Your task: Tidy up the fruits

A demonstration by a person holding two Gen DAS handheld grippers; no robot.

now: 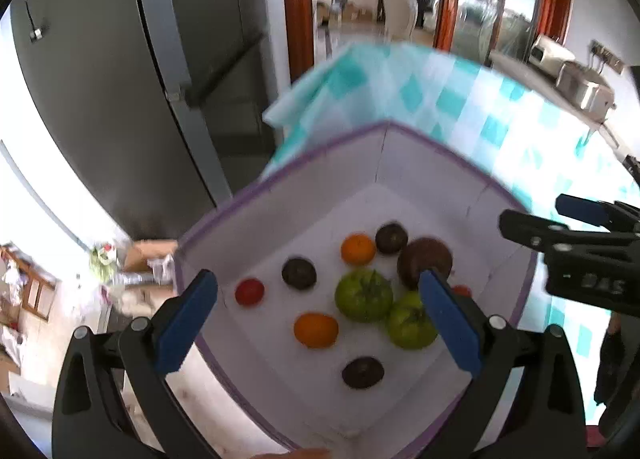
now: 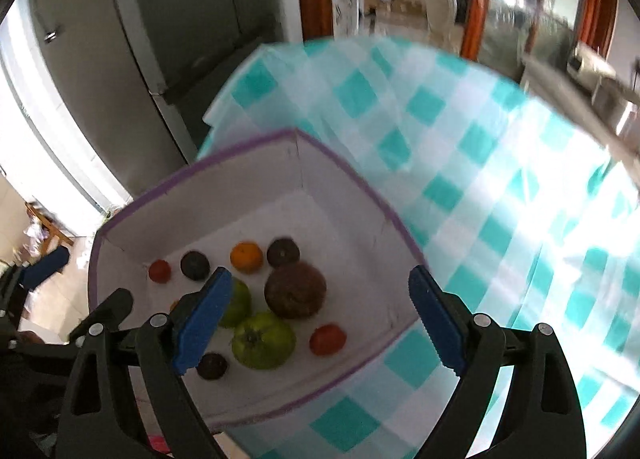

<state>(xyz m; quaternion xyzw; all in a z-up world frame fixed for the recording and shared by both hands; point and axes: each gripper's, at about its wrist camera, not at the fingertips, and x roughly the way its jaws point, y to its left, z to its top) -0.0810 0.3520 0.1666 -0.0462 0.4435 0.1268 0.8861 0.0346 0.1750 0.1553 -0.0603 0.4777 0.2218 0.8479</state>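
Note:
A white box with a purple rim [image 1: 280,175] [image 2: 240,145] sits on the table's left end. It holds two green tomatoes [image 1: 363,295] [image 2: 262,339], two oranges [image 1: 316,330] [image 2: 246,256], two small red fruits [image 1: 249,292] [image 2: 327,339], three dark purple fruits [image 1: 363,372] [image 2: 283,252] and one large brown fruit [image 1: 424,259] [image 2: 295,296]. My left gripper [image 1: 320,319] is open and empty above the box. My right gripper [image 2: 320,319] is open and empty above the box's right side; it also shows at the right of the left wrist view [image 1: 560,227].
A teal-and-white checked tablecloth [image 2: 500,199] covers the table to the right of the box. A dark grey fridge [image 1: 120,79] stands to the left. A counter with appliances [image 1: 576,75] runs at the far right. Cluttered floor lies at the lower left.

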